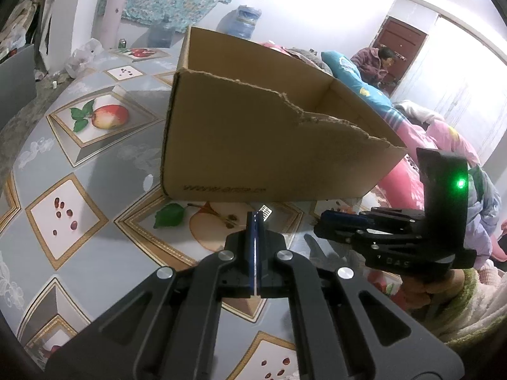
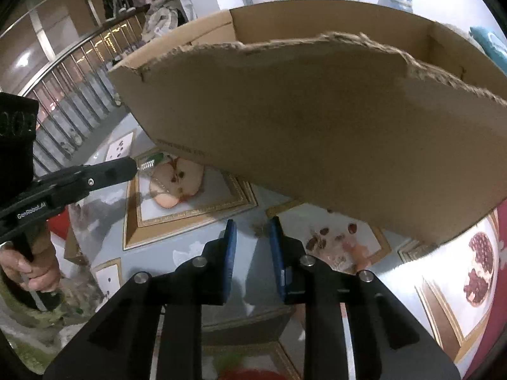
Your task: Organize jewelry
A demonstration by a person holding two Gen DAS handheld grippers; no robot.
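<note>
An open brown cardboard box (image 1: 253,133) with a torn front rim stands on the fruit-print tablecloth (image 1: 79,164); its inside floor is hidden. My left gripper (image 1: 255,218) is shut just in front of the box, and a small white ribbed tag (image 1: 265,212) sticks out at its tip. In the right wrist view the tag (image 2: 148,165) sits at the left gripper's (image 2: 133,166) tip. My right gripper (image 2: 252,224) is slightly open with nothing between its blue pads (image 2: 229,253), pointing down at the cloth near the box (image 2: 317,126). A small brownish bit (image 2: 259,229) lies on the cloth below its tips.
The right gripper (image 1: 326,218) hovers right of the left one, held by a hand. A pile of bedding (image 1: 412,133) lies right of the table, with a person (image 1: 377,63) seated by a door behind. A water jug (image 1: 244,22) and plastic bag (image 1: 82,57) stand far back.
</note>
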